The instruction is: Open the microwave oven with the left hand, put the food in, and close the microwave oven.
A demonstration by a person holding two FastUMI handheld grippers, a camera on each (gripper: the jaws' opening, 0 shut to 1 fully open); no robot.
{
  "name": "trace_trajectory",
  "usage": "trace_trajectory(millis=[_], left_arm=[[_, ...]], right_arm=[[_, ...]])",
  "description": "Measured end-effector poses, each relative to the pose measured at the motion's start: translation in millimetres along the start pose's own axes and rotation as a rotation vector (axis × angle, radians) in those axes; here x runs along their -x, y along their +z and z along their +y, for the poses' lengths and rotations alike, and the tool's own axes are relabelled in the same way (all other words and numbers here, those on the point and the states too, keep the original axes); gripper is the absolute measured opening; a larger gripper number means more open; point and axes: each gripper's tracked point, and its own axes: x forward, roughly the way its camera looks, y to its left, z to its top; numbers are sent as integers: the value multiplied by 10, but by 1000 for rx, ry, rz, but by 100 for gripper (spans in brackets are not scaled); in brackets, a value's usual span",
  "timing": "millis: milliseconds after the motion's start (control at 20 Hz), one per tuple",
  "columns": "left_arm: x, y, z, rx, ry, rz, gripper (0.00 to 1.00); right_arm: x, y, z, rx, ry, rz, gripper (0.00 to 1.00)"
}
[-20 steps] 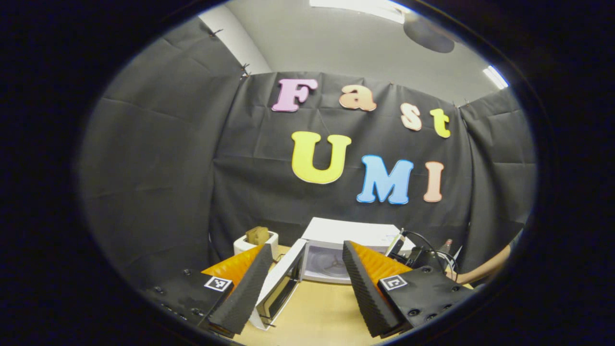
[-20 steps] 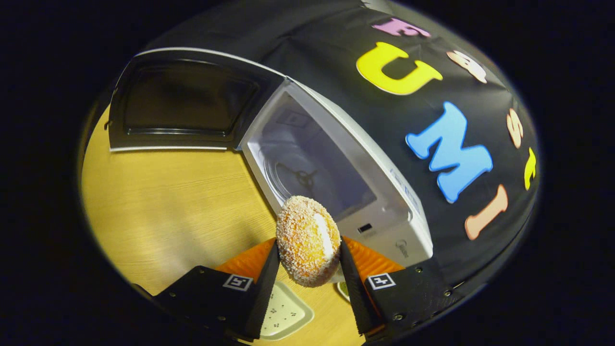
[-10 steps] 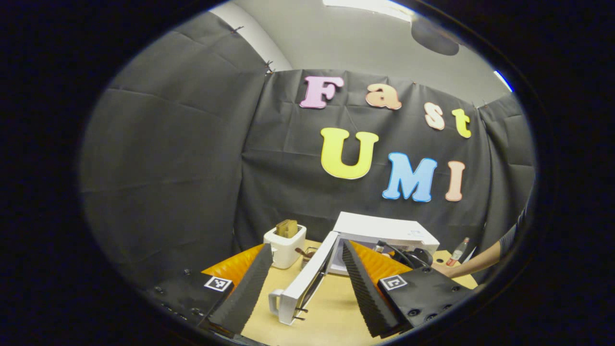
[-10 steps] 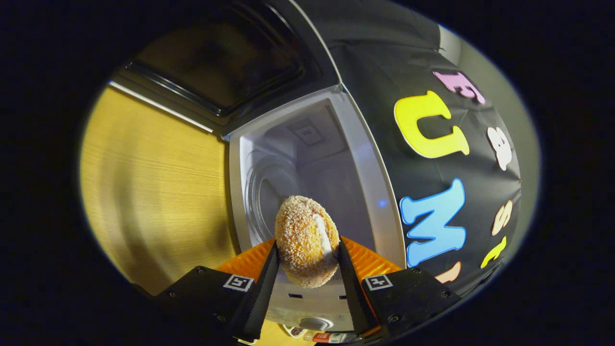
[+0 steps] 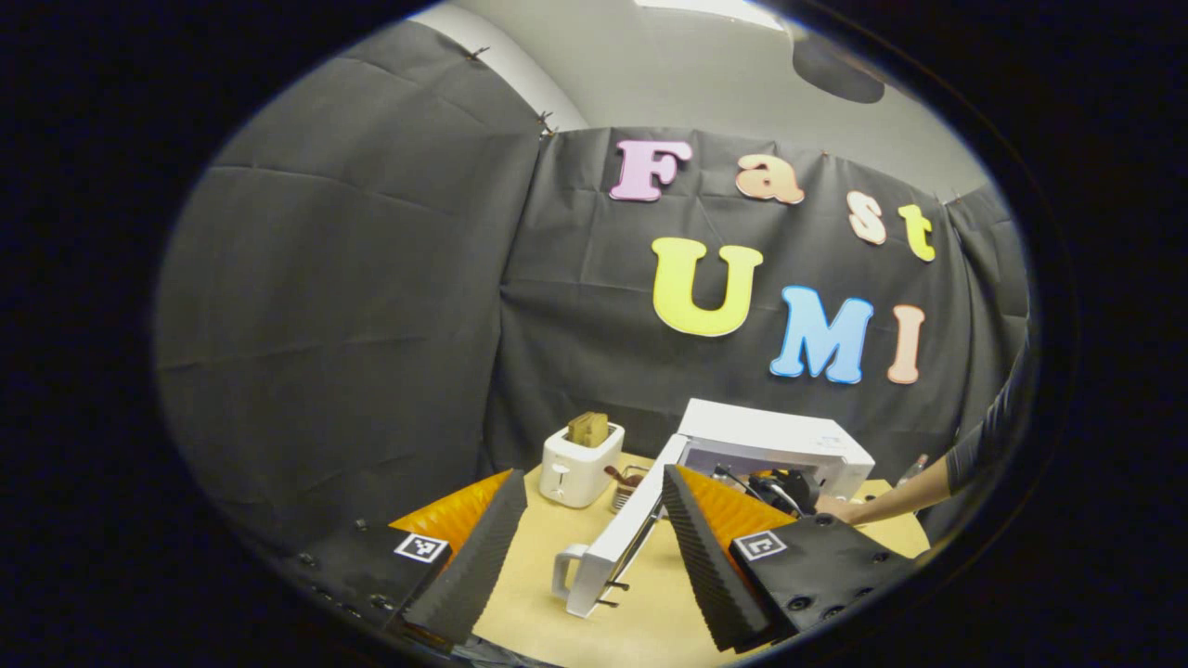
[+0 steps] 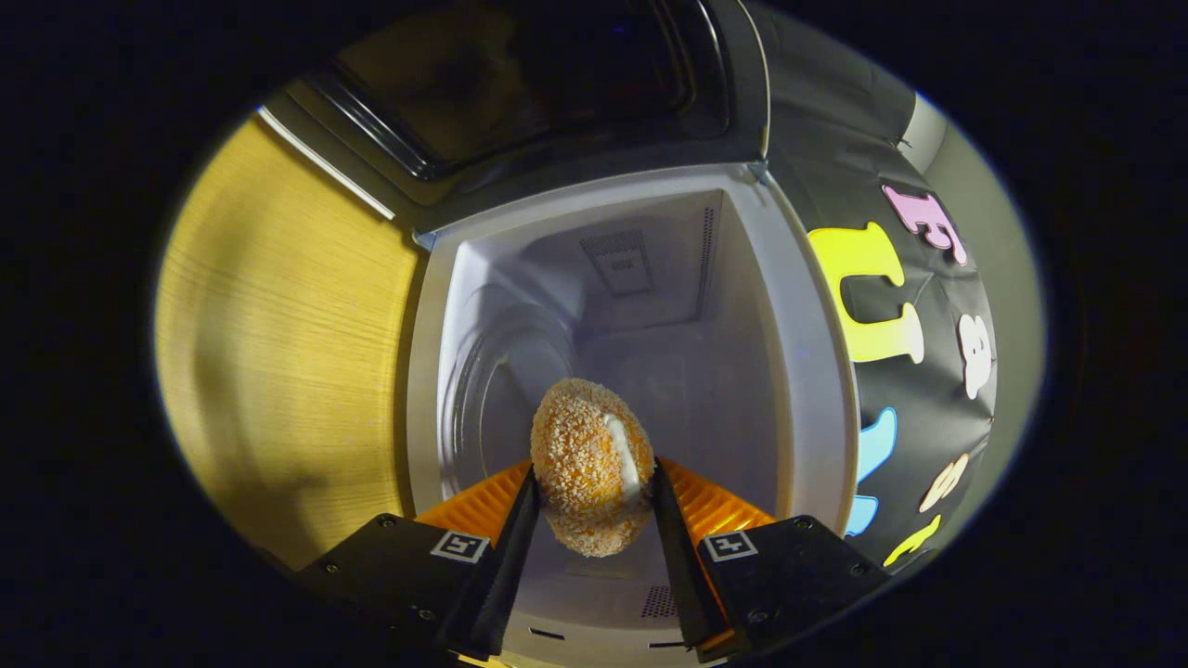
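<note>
Right gripper (image 6: 591, 520) clamping the round crumb-coated orange bun (image 6: 588, 464), pointed straight into the white microwave's (image 6: 817, 371) open cavity; left gripper (image 5: 585, 557), fingers spread and empty, farther away.

Black tongs (image 6: 590, 557) with orange ribbed fingers (image 6: 483, 506), square markers.

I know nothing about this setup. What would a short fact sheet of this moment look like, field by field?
Microwave oven: white, on a wooden table
Door: swung wide open
Cavity: open, with a round turntable
Food: crumb-coated round bun with a white stripe
Right hand-held gripper: clamped on the bun, at the mouth of the cavity
Left hand-held gripper: open, holding nothing, back from the door
Also there: white toaster with bread in it
</note>
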Motion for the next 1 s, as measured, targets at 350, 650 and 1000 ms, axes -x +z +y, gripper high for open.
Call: trace_trajectory(millis=[350,650,1000], left_arm=[[45,-71,3,-22,30,25,93],[-47,-101,-169,-13,14,18,96],[-191,-90,-531,-36,-58,15,96]], right_arm=[[-45,7,40,43,32,-25,69],[10,4,100,-4,73,-38,97],[405,-169,145,-217,163,-31,97]])
